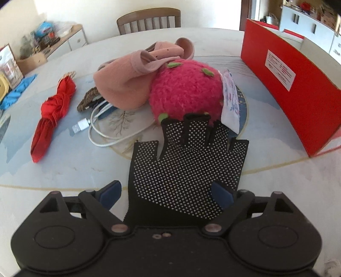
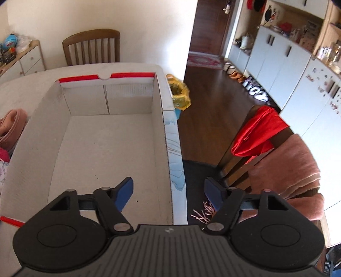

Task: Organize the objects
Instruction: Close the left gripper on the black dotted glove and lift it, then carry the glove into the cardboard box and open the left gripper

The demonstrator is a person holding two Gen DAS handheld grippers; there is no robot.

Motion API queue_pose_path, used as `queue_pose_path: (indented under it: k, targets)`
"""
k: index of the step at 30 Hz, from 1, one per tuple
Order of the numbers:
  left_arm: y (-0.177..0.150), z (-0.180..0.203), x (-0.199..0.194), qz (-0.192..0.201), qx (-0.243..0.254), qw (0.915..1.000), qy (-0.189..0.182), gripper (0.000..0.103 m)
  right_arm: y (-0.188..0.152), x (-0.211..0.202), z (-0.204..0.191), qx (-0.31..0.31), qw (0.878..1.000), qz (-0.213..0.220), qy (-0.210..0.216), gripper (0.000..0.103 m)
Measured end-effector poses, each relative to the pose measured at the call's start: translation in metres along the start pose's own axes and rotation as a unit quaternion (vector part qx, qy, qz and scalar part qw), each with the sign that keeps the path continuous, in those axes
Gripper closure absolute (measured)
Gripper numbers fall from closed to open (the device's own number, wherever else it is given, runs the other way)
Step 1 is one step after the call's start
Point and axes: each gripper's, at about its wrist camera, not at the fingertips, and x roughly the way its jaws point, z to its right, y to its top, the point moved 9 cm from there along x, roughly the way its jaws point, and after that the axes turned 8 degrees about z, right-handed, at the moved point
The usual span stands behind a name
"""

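Note:
In the left wrist view a black fingerless glove (image 1: 187, 168) with white dots lies flat on the table, its cuff between my left gripper's (image 1: 168, 191) open blue fingers. Behind it sit a pink fuzzy ball (image 1: 185, 91), a pink cloth bag (image 1: 132, 72), a white USB cable (image 1: 100, 132), a folded red cloth (image 1: 53, 113) and a white pouch (image 1: 231, 100). A red box (image 1: 294, 93) stands at the right. In the right wrist view my right gripper (image 2: 169, 194) is open and empty, straddling the right wall of the same box, whose white inside (image 2: 106, 153) holds nothing.
A wooden chair (image 1: 149, 20) stands behind the table. A blue cloth (image 1: 17, 91) lies at the far left edge. To the right of the table (image 2: 32, 78) are a chair draped with red cloth (image 2: 257, 132) and a pink towel (image 2: 289, 168), a yellow bag (image 2: 180, 93) and white cabinets.

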Motion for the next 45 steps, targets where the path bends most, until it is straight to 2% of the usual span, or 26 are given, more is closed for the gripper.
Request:
queue_pose_path:
  k: [4, 7, 10, 12, 15, 21, 23, 26, 30, 39, 45]
  targets:
    - [-0.001, -0.001, 0.000, -0.009, -0.037, 0.9990, -0.023, 0.025, -0.003, 0.006, -0.003, -0.009, 0.999, -0.009, 0.034, 0.040]
    - [-0.002, 0.001, -0.002, -0.012, -0.033, 0.9989, -0.032, 0.033, -0.005, 0.008, -0.007, -0.018, 0.998, -0.011, 0.051, 0.043]
    - [-0.001, 0.006, -0.006, -0.013, -0.029, 0.9989, -0.035, 0.050, -0.006, 0.010, -0.010, -0.022, 0.997, -0.016, 0.066, 0.049]
    - [0.001, 0.010, -0.009, -0.014, -0.022, 0.9989, -0.039, 0.071, -0.008, 0.011, -0.012, -0.024, 0.997, -0.018, 0.072, 0.053]
    - [0.001, 0.015, -0.011, -0.017, -0.011, 0.9992, -0.036, 0.093, -0.009, 0.012, -0.013, -0.026, 0.996, -0.023, 0.083, 0.061]
    - [0.002, 0.018, -0.021, -0.013, -0.006, 0.9995, -0.028, 0.095, -0.011, 0.013, -0.009, -0.021, 0.996, -0.028, 0.080, 0.078]
    - [0.004, 0.018, -0.028, -0.008, -0.009, 0.9995, -0.028, 0.095, -0.010, 0.013, -0.004, -0.018, 0.997, -0.029, 0.074, 0.087]
    - [0.009, 0.019, -0.043, 0.001, -0.018, 0.9994, -0.031, 0.095, -0.010, 0.014, -0.001, -0.010, 0.997, -0.030, 0.075, 0.093]
    - [0.020, 0.019, -0.065, 0.017, -0.024, 0.9991, -0.031, 0.095, -0.009, 0.013, 0.001, -0.016, 0.997, -0.026, 0.071, 0.097]
    - [0.057, 0.019, -0.116, 0.070, -0.039, 0.9961, -0.037, 0.096, -0.008, 0.009, -0.003, -0.024, 0.996, -0.023, 0.088, 0.098]
    - [0.089, 0.049, -0.136, 0.093, -0.011, 0.9931, -0.071, 0.096, -0.009, 0.008, -0.005, -0.025, 0.995, -0.022, 0.095, 0.098]
